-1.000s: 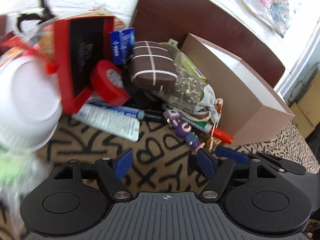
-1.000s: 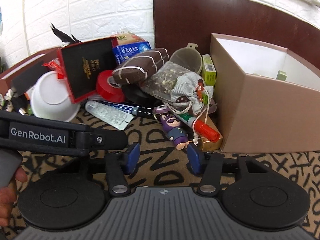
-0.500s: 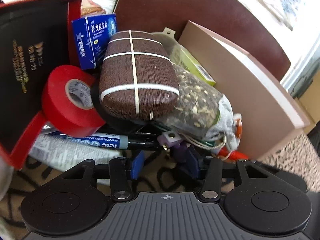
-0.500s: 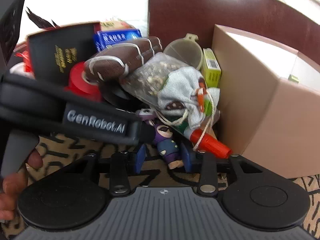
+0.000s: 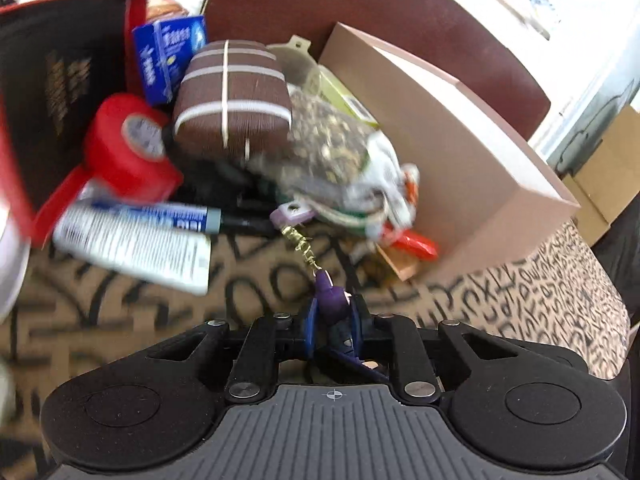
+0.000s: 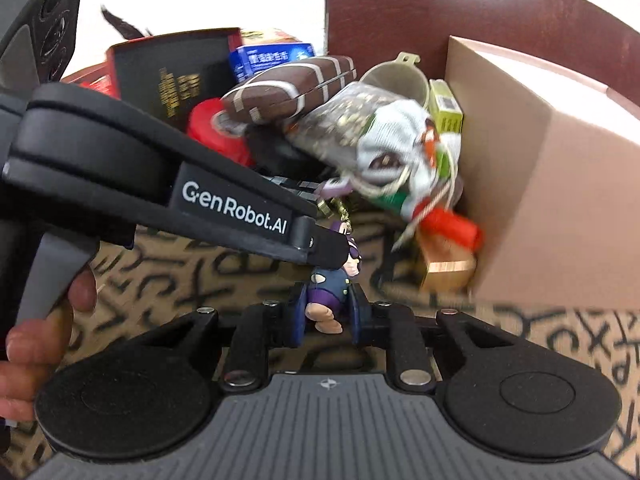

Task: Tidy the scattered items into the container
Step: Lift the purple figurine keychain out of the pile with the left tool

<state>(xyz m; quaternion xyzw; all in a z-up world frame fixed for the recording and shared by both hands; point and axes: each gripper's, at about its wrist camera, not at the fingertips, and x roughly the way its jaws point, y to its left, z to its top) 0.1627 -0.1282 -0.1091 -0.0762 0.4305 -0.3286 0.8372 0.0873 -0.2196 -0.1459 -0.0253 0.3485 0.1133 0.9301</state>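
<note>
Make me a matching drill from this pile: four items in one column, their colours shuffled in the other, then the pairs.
Items:
1. tape roll
2. keychain figure
3. small carton beside the striped case
4. striped case

Colours:
A. brown with white bands
B. purple
C. red
D. blue

Pairs: 1-C, 2-B, 3-D, 4-A

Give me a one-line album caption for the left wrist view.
Left gripper shut on a purple figurine, its chain trailing to the pile beside the box.
</note>
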